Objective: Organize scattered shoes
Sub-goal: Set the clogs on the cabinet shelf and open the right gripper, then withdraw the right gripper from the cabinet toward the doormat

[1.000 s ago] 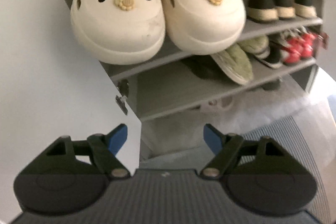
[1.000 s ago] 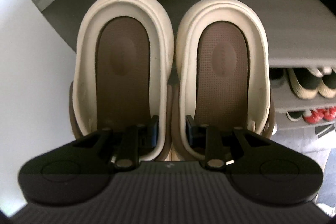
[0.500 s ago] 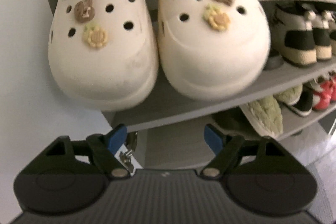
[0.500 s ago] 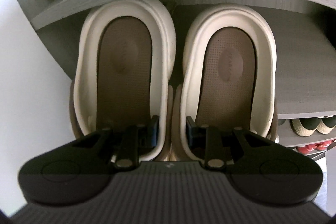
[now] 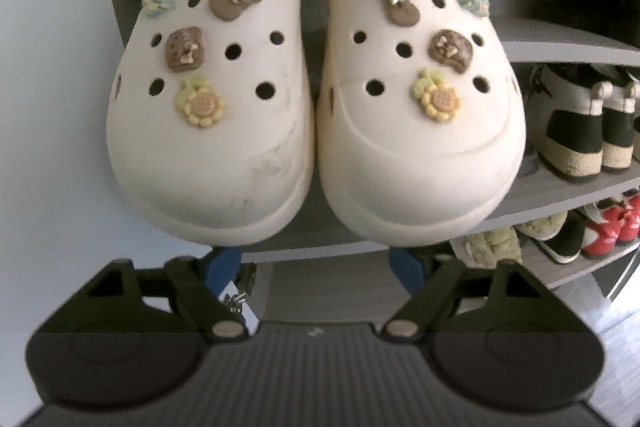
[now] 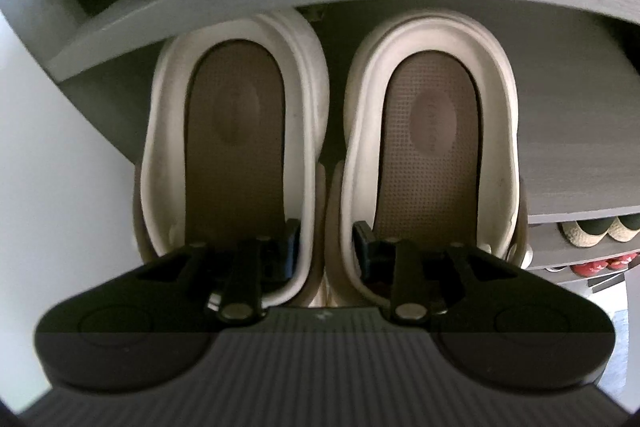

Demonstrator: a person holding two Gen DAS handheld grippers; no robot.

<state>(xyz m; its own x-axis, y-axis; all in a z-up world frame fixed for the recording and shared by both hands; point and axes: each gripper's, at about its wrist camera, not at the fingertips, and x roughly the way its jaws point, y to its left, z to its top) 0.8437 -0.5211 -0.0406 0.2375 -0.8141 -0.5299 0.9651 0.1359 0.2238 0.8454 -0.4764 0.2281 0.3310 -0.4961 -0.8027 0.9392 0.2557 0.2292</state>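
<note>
Right gripper (image 6: 326, 243) pinches adjoining heel walls of the clog pair (image 6: 236, 147), toes pointing far into the shelf (image 6: 580, 167); left gripper (image 5: 316, 263) spread, empty, beneath charm clogs (image 5: 208, 147).

The left wrist view looks straight at the toes of the white clogs (image 5: 312, 115), very close. The right wrist view looks down into them (image 6: 328, 155) from behind the heels.

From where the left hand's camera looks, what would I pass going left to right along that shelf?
White wall → left cream clog → right cream clog → black shoes with woven soles.
</note>
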